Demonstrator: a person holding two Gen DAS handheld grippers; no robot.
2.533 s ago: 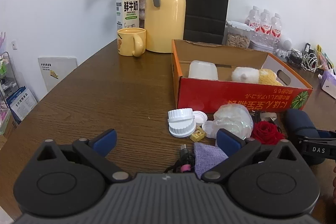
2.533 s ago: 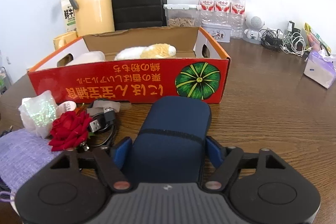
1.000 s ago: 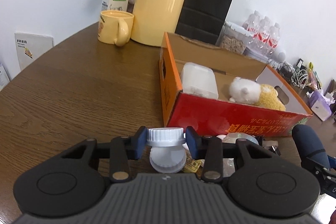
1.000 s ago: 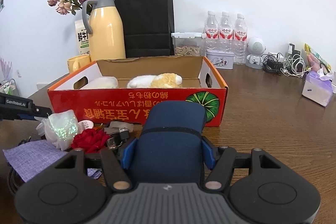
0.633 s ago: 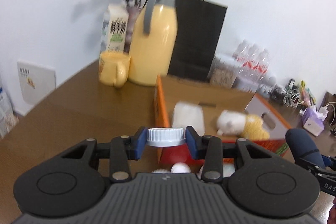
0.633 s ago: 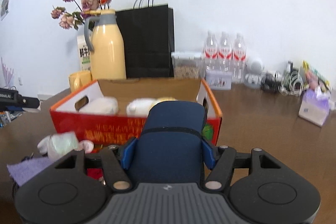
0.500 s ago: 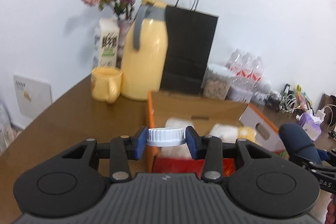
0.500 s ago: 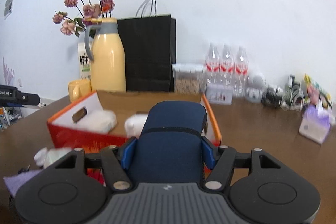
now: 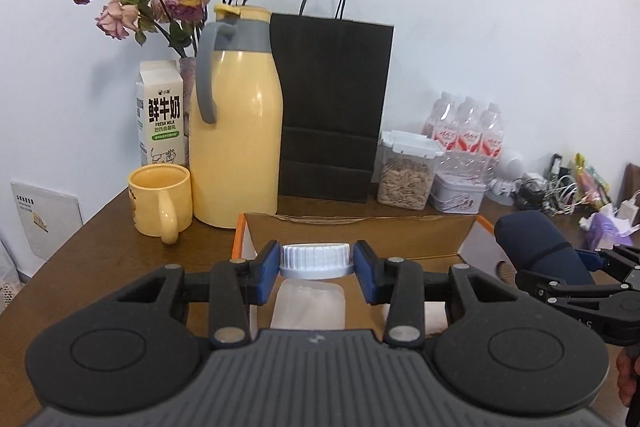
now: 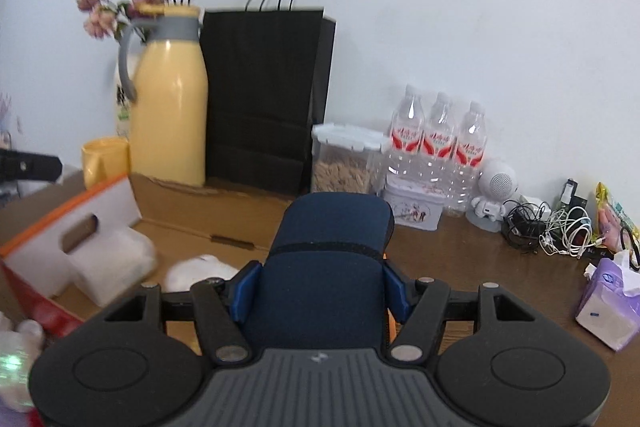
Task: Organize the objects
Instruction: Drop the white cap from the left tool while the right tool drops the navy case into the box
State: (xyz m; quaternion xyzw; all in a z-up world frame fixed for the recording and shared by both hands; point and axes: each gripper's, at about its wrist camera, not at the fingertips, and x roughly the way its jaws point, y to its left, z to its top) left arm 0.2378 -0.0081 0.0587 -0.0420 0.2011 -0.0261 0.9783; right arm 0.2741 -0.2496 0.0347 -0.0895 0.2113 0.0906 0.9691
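A: Left gripper?
B: Clamped on white ribbed cap, above cardboard box, 12 o'clock.
A: Right gripper?
B: Squeezing navy pouch, over the box's right end.

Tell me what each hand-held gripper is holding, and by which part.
Left hand-held gripper: white ribbed lid, pinched across its rim. Right hand-held gripper: navy pouch, clamped across its sides, near end.

Blurred plush toy partly hidden behind navy case.
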